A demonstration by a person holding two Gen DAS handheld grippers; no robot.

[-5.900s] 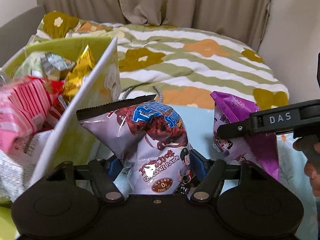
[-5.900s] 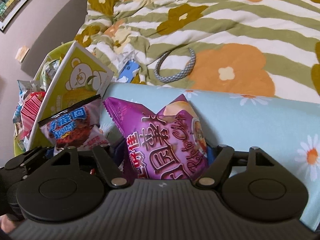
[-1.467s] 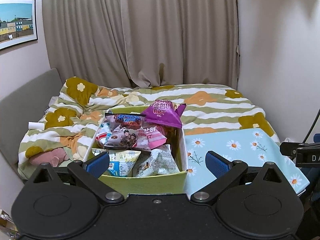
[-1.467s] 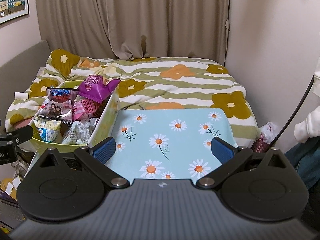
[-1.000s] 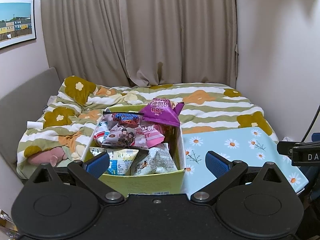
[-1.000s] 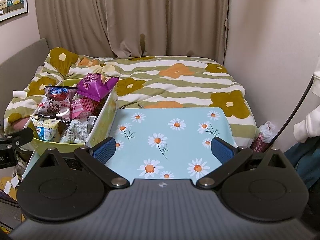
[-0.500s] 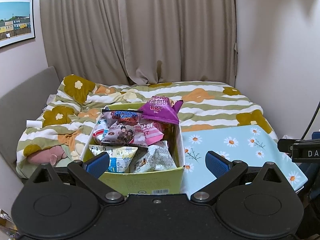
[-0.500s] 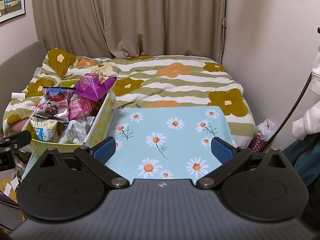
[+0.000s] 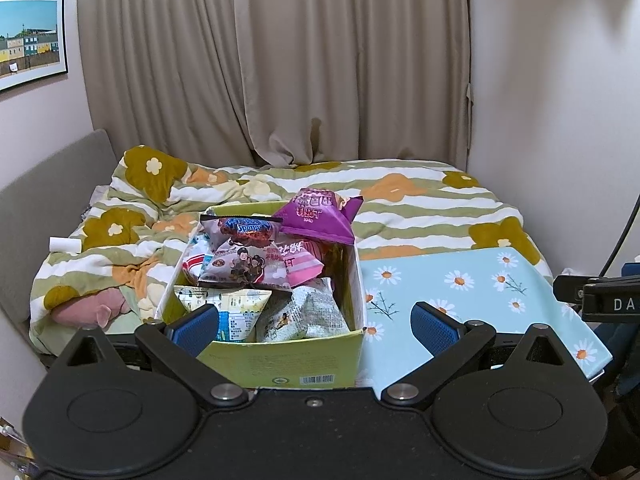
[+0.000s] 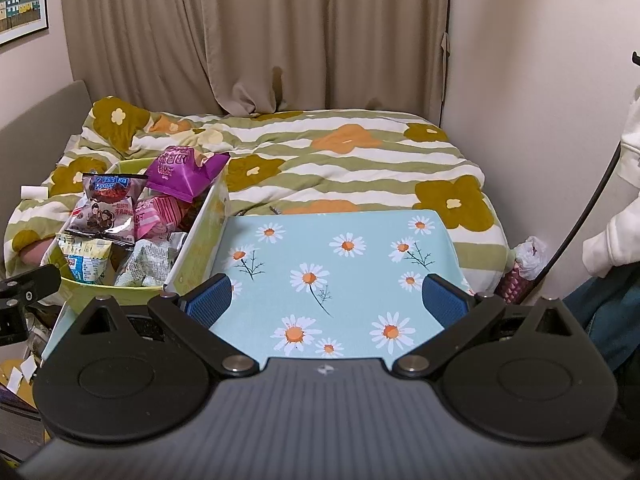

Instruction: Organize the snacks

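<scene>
A green cardboard box (image 9: 280, 364) (image 10: 196, 248) stands at the left end of a light-blue daisy-print table (image 9: 472, 292) (image 10: 340, 256). It is heaped with snack bags: a purple chip bag (image 9: 316, 216) (image 10: 184, 172) on top, a lilac chocolate-snack bag (image 9: 244, 252) (image 10: 106, 208), a pink pack (image 9: 302, 262) and pale packs in front. My left gripper (image 9: 316, 328) is open and held back in front of the box, holding nothing. My right gripper (image 10: 326, 300) is open over the near edge of the table, also holding nothing.
Behind the table lies a bed with a green-striped flowered duvet (image 9: 420, 208) (image 10: 352, 160). Curtains (image 9: 272, 64) hang at the back, a wall stands on the right. A person's white sleeve (image 10: 616, 240) and a black cable (image 10: 584, 208) are at the right edge. A pink plush (image 9: 88, 308) lies left of the box.
About six seconds ago each gripper was shut on a snack bag beside the box; both bags now lie in it. Over the last second both open grippers drew back slightly.
</scene>
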